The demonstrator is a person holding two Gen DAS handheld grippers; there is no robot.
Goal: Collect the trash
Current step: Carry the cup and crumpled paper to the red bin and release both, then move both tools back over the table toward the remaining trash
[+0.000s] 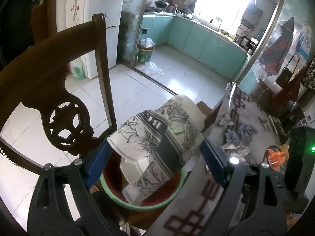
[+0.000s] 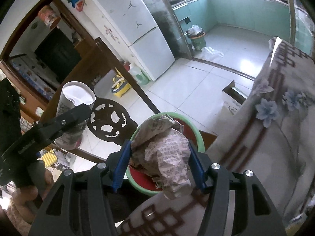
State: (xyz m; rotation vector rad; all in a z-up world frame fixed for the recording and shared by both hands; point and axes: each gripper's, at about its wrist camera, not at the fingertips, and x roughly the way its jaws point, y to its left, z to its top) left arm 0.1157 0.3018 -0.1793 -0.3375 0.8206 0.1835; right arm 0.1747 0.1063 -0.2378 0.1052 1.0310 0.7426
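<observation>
Your left gripper (image 1: 155, 151) has its jaws closed against the sides of the paper cup (image 1: 157, 137), the blue pads (image 1: 98, 157) pressing it from both flanks. From the right wrist camera that same gripper (image 2: 78, 112) reaches in from the left, tilted upward, with your hand (image 2: 29, 192) wrapped around its handle. Your right gripper (image 2: 159, 159) has its jaws clamped on the crumpled paper (image 2: 167, 157), blue pads (image 2: 122, 161) touching it on either side.

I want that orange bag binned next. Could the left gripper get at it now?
Probably not yet: the left gripper is shut on the paper cup above the bin; the orange bag lies unobstructed on the table.
</observation>
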